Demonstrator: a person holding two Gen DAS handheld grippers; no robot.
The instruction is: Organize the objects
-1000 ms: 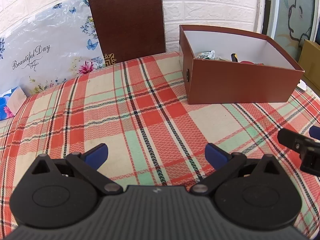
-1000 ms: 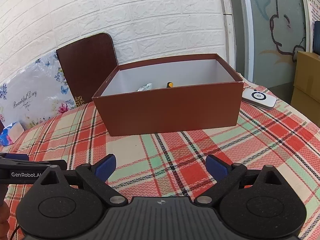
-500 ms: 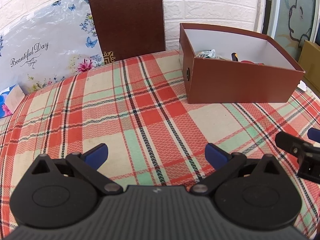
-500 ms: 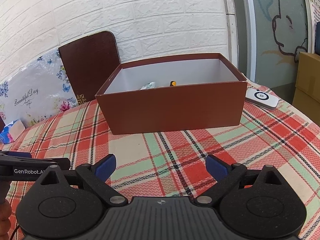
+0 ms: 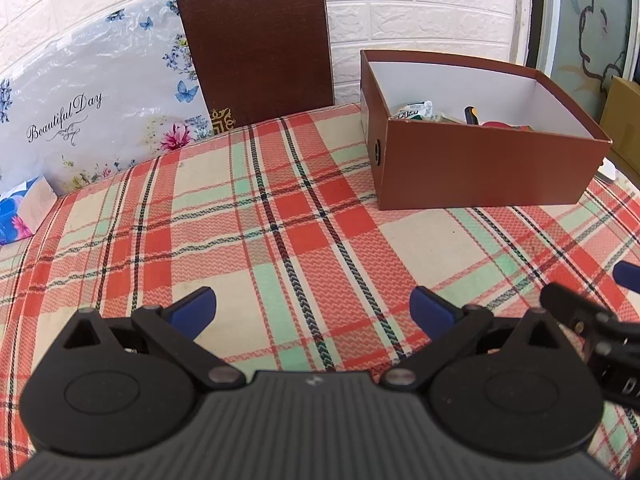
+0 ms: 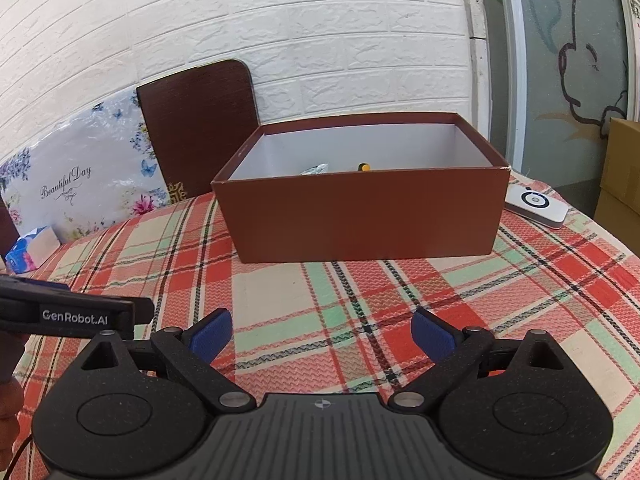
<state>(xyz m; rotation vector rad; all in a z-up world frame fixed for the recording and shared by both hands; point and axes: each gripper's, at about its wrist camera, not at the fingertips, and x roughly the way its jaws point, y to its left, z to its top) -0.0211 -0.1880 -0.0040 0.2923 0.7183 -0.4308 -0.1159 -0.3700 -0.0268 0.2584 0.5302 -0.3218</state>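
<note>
Both grippers eased back, box [image 6: 368, 216] ahead, jaws spread.

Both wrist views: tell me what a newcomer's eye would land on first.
The open brown box stands out, sitting on the red plaid tablecloth with a few small items inside. Behind it, a dark brown board and a floral "Beautiful Day" panel lean against the white brick wall. Both grippers, left and right, hover open and empty.
</note>
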